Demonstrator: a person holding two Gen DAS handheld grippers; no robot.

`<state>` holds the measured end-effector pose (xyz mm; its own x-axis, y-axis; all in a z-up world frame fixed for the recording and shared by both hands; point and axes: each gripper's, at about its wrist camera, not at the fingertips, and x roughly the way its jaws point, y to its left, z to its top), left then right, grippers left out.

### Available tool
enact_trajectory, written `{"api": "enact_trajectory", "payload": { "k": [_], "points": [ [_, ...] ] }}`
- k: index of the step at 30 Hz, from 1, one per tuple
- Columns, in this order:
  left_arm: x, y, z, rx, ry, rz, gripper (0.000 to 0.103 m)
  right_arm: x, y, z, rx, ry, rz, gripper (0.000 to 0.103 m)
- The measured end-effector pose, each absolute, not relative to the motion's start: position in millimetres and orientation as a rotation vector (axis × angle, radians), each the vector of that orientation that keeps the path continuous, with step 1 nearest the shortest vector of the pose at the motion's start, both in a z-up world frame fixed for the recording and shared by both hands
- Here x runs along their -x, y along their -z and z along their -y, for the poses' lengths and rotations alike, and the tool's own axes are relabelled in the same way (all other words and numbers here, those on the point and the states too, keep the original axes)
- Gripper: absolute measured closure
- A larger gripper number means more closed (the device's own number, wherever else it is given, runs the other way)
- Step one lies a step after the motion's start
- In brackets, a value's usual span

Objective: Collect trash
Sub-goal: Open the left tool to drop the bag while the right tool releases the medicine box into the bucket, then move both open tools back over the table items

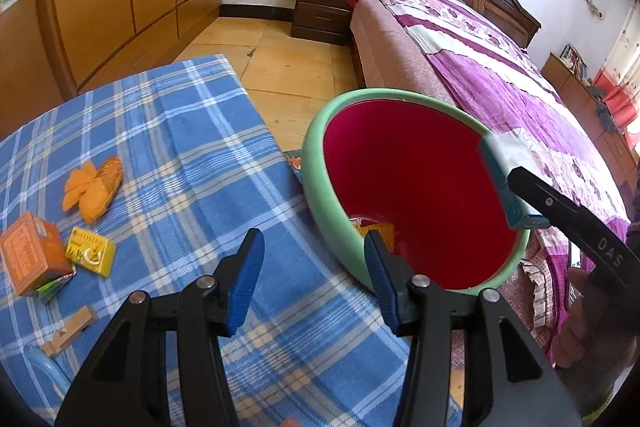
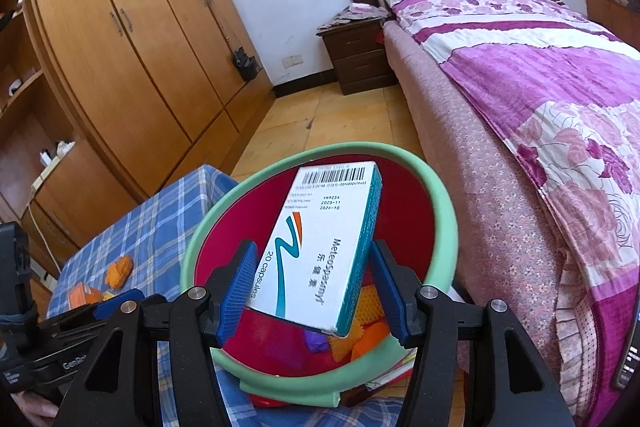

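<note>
Bedroom setting: a table under a blue checked cloth [image 1: 168, 155] is standing beside the bed [image 2: 540, 99], and a red bin with a green rim [image 2: 320, 393] is sitting at the table's edge, close enough to take scraps straight off the cloth. You are holding the right gripper [image 2: 316, 291] above the bin's mouth; its jaws appear to be standing slightly wider than the medicine box [image 2: 320, 247] between them, so whether they are pinching it or letting it go cannot be told. The box is hanging tilted over the trash lying inside. You are keeping the left gripper [image 1: 316, 283] wide open and empty by the rim, while an orange carton [image 1: 32, 251], a yellow box [image 1: 91, 255] and orange wrappers [image 1: 94, 189] are lying on the cloth, probably awaiting collection.
</note>
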<state>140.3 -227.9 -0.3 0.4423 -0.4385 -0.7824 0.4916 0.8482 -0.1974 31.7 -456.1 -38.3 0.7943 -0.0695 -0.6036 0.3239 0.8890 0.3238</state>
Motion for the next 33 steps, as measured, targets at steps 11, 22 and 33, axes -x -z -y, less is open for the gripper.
{"api": "enact_trajectory", "payload": {
  "k": [11,22,33],
  "points": [
    [-131.2,-8.9,210.0,-0.046,0.563,-0.934,0.051,-31.5,32.5,443.1,-0.42,0.209,-0.621,0.033],
    [-119.7,-22.2,188.6,-0.021,0.542,-0.903,0.051,-18.4,17.5,430.7,-0.421,0.21,-0.587,0.033],
    [-108.3,-34.6,155.9,0.008,0.498,-0.87,0.051,-0.3,0.7,406.6,-0.421,0.181,-0.544,0.024]
  ]
}}
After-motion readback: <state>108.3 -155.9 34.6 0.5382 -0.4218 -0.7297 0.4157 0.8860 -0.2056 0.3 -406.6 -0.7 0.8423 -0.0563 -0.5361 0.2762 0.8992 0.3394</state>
